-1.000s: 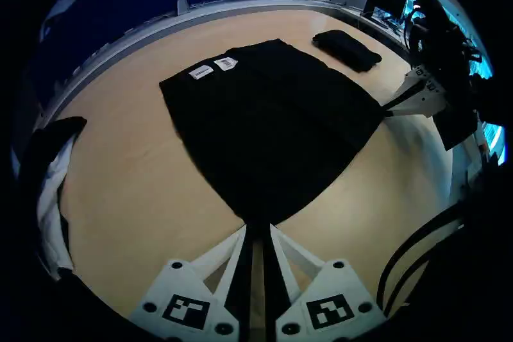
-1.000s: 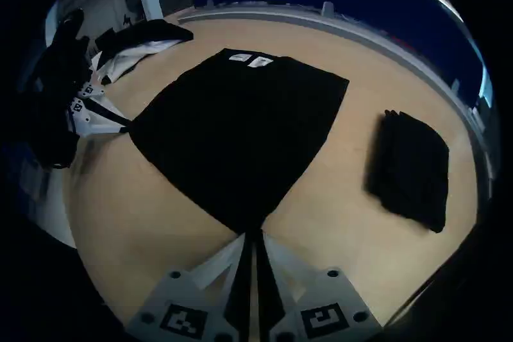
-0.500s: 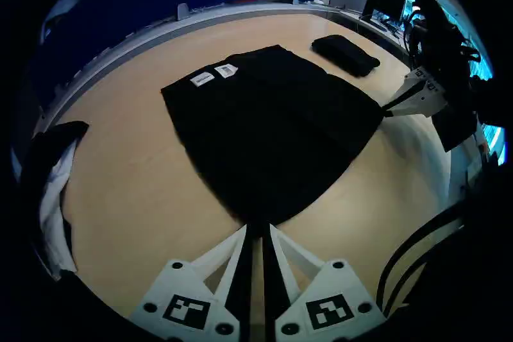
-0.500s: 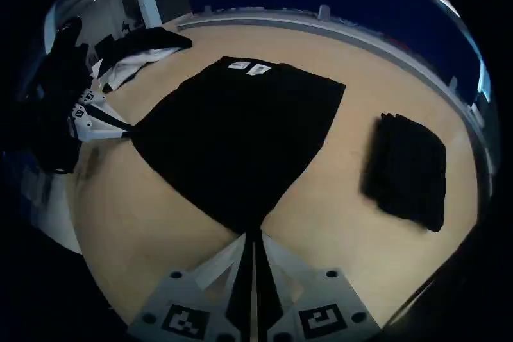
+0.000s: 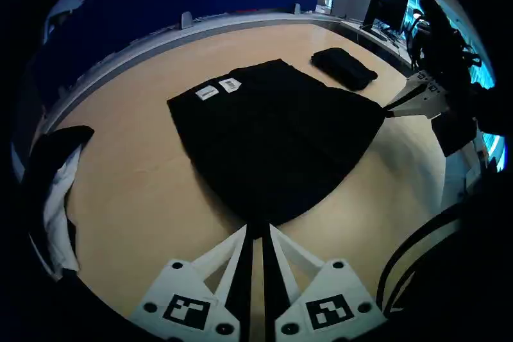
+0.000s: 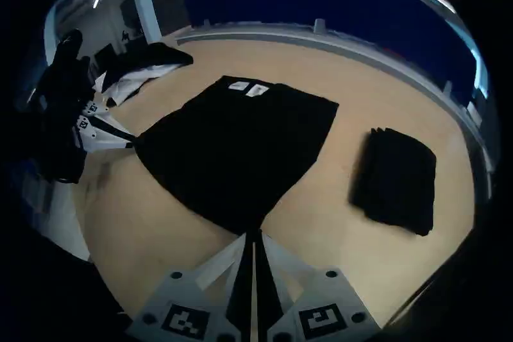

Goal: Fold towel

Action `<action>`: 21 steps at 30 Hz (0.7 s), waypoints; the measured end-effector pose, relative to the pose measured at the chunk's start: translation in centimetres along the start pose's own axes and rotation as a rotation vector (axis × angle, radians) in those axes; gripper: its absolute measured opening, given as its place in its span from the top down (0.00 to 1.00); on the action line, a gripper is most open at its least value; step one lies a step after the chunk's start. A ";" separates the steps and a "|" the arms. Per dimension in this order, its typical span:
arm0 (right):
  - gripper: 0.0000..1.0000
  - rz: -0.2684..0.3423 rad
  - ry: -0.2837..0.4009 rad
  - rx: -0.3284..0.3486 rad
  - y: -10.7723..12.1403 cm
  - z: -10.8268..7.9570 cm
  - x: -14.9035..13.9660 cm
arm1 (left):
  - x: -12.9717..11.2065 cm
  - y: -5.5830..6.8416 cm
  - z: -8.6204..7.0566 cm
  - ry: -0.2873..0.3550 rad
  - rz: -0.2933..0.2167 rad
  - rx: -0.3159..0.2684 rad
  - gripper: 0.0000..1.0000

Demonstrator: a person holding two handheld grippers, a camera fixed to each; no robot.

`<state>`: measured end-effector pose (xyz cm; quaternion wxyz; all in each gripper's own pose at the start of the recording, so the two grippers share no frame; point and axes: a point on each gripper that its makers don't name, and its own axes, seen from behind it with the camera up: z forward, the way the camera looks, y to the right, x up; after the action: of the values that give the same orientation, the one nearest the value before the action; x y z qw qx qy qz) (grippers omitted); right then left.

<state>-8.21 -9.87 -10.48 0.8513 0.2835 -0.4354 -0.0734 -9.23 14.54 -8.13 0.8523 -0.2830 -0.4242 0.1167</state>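
Left gripper, right gripper each clamped on corner of flat black towel

The right gripper has its two white fingers pressed together on the near corner of a flat black cloth towel. The towel spreads ahead of them over the pale wooden table to two small white labels. Right of the fingers lies a folded black cloth stack; far to their left, the left gripper seems to pinch another corner.
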 end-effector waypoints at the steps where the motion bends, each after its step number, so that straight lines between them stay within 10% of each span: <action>1: 0.98 0.002 0.006 0.000 0.0 -0.3 0.3 | 0.1 0.0 -0.2 0.004 -0.003 0.001 0.90; 21: 0.98 0.017 0.054 0.011 -1.1 -5.1 3.8 | 3.1 -0.4 -5.3 0.071 -0.098 0.031 0.90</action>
<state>-1.75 -10.00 -10.79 0.8617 0.2866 -0.4150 -0.0561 -3.18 13.49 -8.41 0.8758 -0.2525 -0.4051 0.0714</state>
